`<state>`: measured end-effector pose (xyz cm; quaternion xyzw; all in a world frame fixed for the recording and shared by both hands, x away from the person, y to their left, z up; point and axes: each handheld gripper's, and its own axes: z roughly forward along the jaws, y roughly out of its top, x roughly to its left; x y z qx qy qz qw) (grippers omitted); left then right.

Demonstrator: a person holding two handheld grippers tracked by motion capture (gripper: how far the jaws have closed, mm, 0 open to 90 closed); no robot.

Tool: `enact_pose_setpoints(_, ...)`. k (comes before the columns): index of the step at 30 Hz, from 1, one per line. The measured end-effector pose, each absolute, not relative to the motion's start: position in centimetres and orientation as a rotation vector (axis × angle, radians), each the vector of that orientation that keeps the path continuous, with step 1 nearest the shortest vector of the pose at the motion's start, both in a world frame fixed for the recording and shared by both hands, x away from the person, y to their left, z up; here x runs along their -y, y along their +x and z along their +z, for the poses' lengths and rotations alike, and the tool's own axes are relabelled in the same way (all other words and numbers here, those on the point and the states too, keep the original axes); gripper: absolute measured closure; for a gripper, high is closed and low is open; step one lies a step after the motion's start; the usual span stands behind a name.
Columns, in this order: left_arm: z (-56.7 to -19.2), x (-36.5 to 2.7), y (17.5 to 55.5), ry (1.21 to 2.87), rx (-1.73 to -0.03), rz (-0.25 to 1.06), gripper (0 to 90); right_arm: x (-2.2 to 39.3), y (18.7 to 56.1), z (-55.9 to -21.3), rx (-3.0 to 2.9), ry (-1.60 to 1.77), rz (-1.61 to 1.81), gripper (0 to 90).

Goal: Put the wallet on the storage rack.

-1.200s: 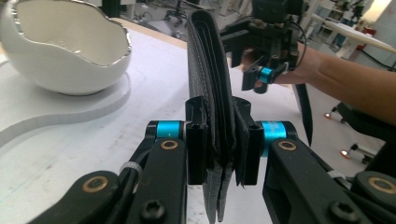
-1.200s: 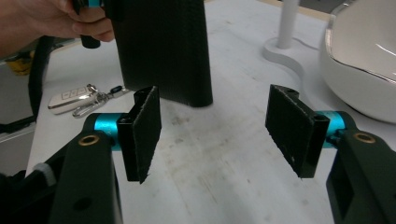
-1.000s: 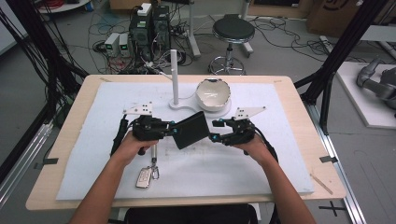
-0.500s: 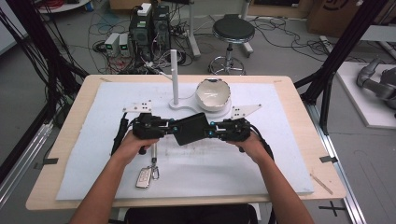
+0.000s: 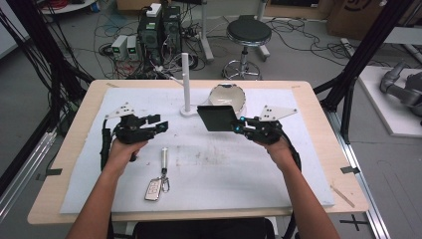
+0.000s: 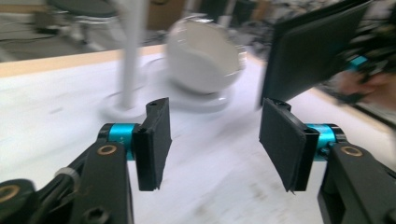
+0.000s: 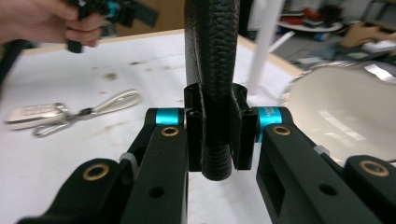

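Observation:
A black textured wallet [image 5: 216, 118] is held on edge above the mat, in front of the white bowl. My right gripper [image 5: 238, 125] is shut on its right edge; in the right gripper view the wallet [image 7: 212, 51] stands pinched between the pads of that gripper [image 7: 219, 135]. My left gripper [image 5: 160, 123] is apart from it at the left of the mat. Its jaws have just been opening, and in the left gripper view this gripper [image 6: 215, 140] has nothing between its pads. The wallet [image 6: 313, 51] shows beyond it at upper right.
A white bowl [image 5: 226, 97] and a white upright post [image 5: 185, 82] on a round base stand at the back of the white mat [image 5: 249, 179]. A key fob with a ring and strap [image 5: 154, 188] lies at the front left of the mat.
My left gripper has let go of the wallet, opened and drawn away to the left. My right gripper has closed on the wallet and now holds it alone, slightly higher.

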<state>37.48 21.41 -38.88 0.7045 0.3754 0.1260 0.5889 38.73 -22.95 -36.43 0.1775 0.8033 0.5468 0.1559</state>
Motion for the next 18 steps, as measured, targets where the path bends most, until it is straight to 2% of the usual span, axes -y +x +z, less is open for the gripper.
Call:
enact_pose_setpoints(4,-39.6,-23.6,37.1,1.665,-0.984,0.406,31.4,23.4,39.3,-35.3,-2.264,0.512,1.515,80.2)
enact_pose_setpoints(9,-40.5,-25.8,37.1,1.601,-1.079,0.413,23.8,24.0,40.3,-34.5,-2.216,0.537,1.495,80.1)
enact_pose_setpoints(18,-41.0,-26.8,36.9,1.581,-1.075,0.435,23.6,24.6,42.8,-33.1,-2.154,0.580,1.335,80.0)
